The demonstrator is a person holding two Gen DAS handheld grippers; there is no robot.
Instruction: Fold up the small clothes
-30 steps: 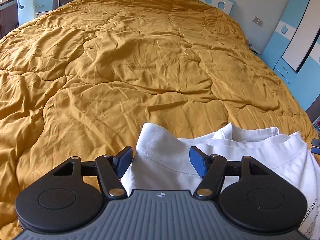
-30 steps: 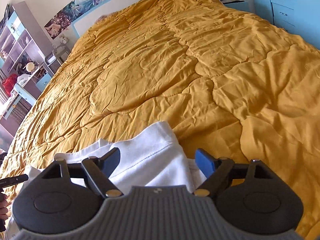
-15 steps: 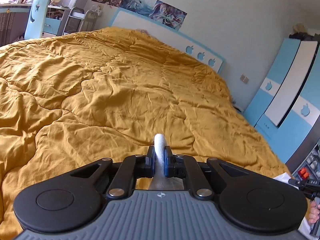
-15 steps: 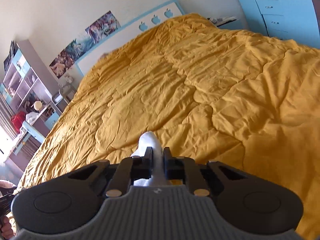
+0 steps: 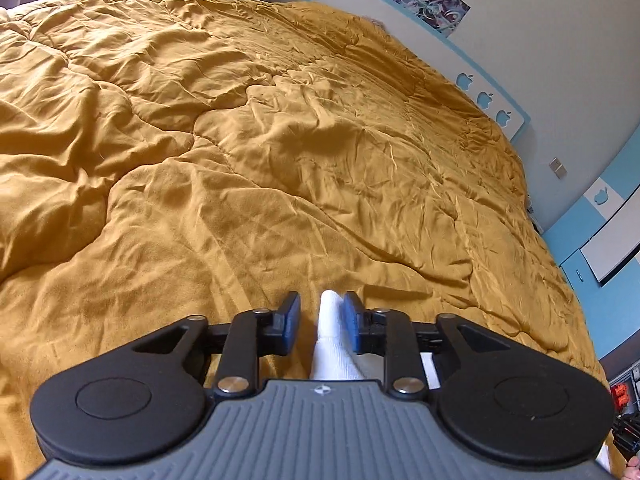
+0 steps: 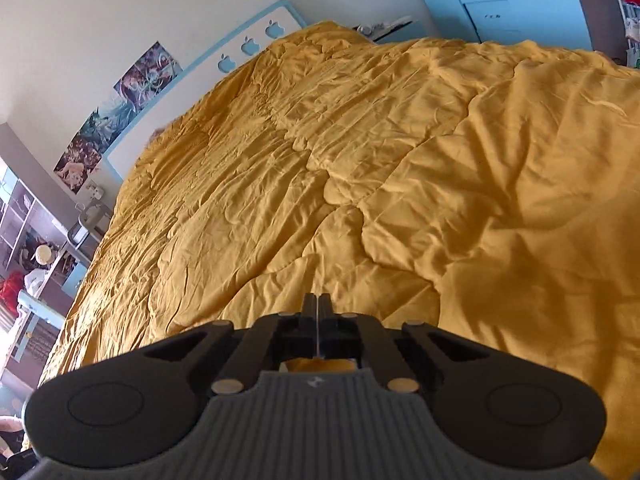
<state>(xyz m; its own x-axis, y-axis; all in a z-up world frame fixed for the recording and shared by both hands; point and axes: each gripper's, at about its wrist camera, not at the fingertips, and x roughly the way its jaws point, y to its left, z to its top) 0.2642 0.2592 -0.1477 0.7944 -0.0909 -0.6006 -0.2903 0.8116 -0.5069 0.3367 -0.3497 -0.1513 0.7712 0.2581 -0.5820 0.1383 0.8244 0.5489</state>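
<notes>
A fold of the white garment [image 5: 330, 340] sticks up between the fingers of my left gripper [image 5: 319, 312]. Its jaws stand a little apart, with a gap on the left side of the cloth, so they no longer pinch it. My right gripper [image 6: 317, 312] is shut, jaws pressed together over the yellow quilt [image 6: 360, 200]. No white cloth shows between its fingers; anything held beneath is hidden by the gripper body. The rest of the garment lies below both cameras, out of sight.
The yellow quilt [image 5: 280, 160] covers the whole bed. A white and blue headboard [image 5: 480, 92] stands at the far end. Blue cabinets [image 6: 500, 0] line the right wall. Shelves and a chair [image 6: 36, 280] stand at the left.
Both grippers closed on the white garment and lifted it. Since half a second ago the left jaws have parted, and the white fold no longer shows in the right gripper.
</notes>
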